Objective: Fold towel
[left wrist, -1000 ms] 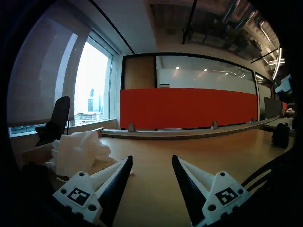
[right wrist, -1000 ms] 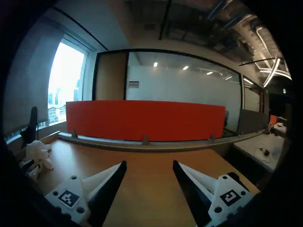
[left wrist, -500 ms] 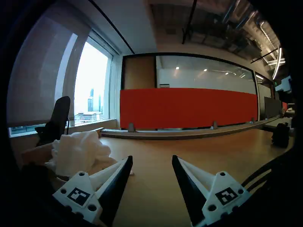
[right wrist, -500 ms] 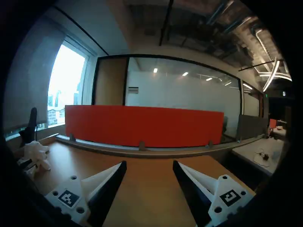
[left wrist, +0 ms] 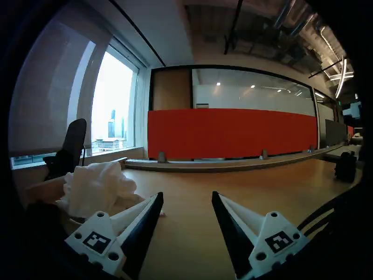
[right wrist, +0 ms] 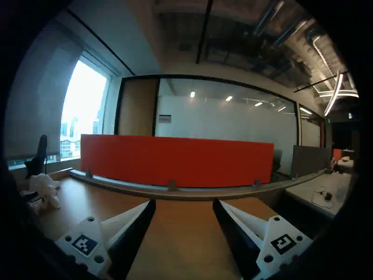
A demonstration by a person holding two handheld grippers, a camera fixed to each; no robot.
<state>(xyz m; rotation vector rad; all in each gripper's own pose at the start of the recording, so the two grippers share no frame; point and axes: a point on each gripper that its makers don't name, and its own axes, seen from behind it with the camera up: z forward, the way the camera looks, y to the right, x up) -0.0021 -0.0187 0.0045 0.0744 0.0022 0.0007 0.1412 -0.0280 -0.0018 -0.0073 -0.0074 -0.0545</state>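
On a wooden table (left wrist: 196, 184), a crumpled white towel (left wrist: 95, 186) lies heaped at the far left, with both grippers empty.
Left gripper view: a dark chair (left wrist: 70, 149) stands by the window (left wrist: 112, 116). The towel lies bunched just behind the left finger of the left gripper (left wrist: 186, 193), whose jaws stand wide apart, each finger bearing a black-and-white square marker. A red partition (left wrist: 228, 133) lines the table's far edge, and a small black object (left wrist: 346, 165) sits far right. Right gripper view: the towel lies well off left, and the right gripper (right wrist: 184, 201) has its jaws spread, holding nothing.
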